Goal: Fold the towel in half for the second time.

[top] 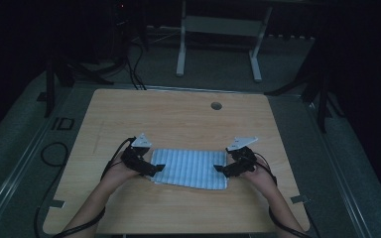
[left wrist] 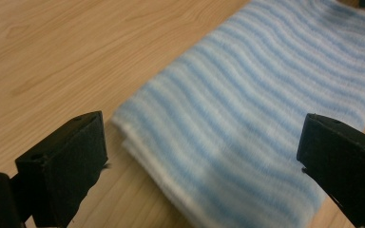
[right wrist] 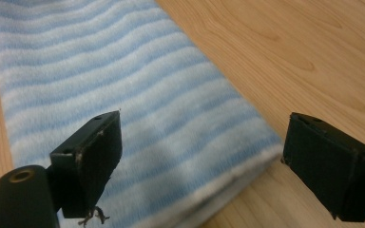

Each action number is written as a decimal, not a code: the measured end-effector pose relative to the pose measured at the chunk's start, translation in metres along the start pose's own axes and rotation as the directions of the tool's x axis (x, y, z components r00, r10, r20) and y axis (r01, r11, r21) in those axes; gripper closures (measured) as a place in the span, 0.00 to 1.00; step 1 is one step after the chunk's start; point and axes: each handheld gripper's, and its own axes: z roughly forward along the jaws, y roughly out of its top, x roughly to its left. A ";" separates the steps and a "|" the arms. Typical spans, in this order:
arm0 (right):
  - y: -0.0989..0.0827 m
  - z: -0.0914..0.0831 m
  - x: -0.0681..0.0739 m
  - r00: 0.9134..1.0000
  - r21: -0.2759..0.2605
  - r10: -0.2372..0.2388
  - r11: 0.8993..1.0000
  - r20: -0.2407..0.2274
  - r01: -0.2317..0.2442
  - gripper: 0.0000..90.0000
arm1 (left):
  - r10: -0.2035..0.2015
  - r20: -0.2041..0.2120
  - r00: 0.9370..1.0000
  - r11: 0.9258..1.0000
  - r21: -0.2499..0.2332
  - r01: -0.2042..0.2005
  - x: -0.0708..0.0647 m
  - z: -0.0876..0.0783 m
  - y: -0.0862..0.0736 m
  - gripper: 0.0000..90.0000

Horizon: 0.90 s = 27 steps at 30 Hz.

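Folded blue-and-white striped towel lies flat on the wooden bench, near the person's edge, roughly centred, long side running left-right. Left claw sits at the towel's left short end, right claw at the right short end, both angled inward toward each other across the cloth. Both claws are spread wide apart, clamped on nothing. In the left gripper view the towel runs up between the two black jaws; its folded corner and layered edge sit just inside the left-hand jaw, and the right-hand jaw stands over the cloth's far edge, pads not pressing on it. In the right gripper view the towel fills the space left of centre; the left-hand jaw hangs over the striped surface, the right-hand jaw is out over bare wood just past the towel's corner, with the folded edge between the two. Towel looks neatly stacked, layers visible at the near edge.
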 end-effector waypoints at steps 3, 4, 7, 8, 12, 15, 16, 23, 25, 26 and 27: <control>-0.008 -0.004 -0.003 1.000 -0.009 -0.004 1.000 0.016 0.004 0.14 | -0.009 0.006 1.000 1.000 -0.003 0.009 0.003 -0.004 -0.009 0.03; -0.010 -0.006 -0.004 1.000 -0.015 -0.002 1.000 0.022 0.003 0.14 | -0.006 0.000 1.000 1.000 -0.013 0.006 0.004 -0.005 -0.012 0.03; -0.019 -0.013 -0.008 0.999 -0.044 0.002 0.999 0.042 0.000 0.14 | -0.006 -0.003 1.000 1.000 -0.025 0.006 0.006 -0.012 -0.019 0.03; -0.021 -0.016 -0.009 0.999 -0.054 0.002 0.999 0.047 0.001 0.14 | -0.009 -0.009 1.000 0.999 -0.036 0.009 0.007 -0.014 -0.022 0.03; -0.034 -0.027 -0.015 0.997 -0.109 0.020 0.994 0.074 -0.011 0.13 | -0.032 -0.025 0.999 0.998 -0.059 0.030 0.011 -0.023 -0.031 0.03; -0.043 -0.036 -0.021 0.994 -0.138 0.042 0.990 0.100 -0.028 0.13 | -0.044 -0.039 0.998 0.997 -0.066 0.042 0.014 -0.028 -0.037 0.03; -0.047 -0.038 -0.023 0.994 -0.141 0.052 0.989 0.101 -0.037 0.13 | -0.048 -0.042 0.998 0.997 -0.069 0.045 0.015 -0.030 -0.039 0.03; -0.070 -0.055 -0.031 0.979 -0.168 0.128 0.981 0.162 -0.100 0.13 | -0.098 -0.063 0.993 0.991 -0.100 0.091 0.022 -0.041 -0.054 0.03; -0.077 -0.061 -0.033 0.973 -0.174 0.152 0.977 0.176 -0.121 0.13 | -0.104 -0.068 0.992 0.989 -0.109 0.096 0.022 -0.044 -0.057 0.03; -0.079 -0.063 -0.033 0.969 -0.179 0.157 0.976 0.188 -0.123 0.13 | -0.107 -0.073 0.992 0.989 -0.106 0.100 0.023 -0.045 -0.059 0.03; -0.082 -0.065 -0.033 0.965 -0.178 0.166 0.975 0.204 -0.131 0.13 | -0.112 -0.074 0.991 0.989 -0.106 0.104 0.023 -0.047 -0.061 0.03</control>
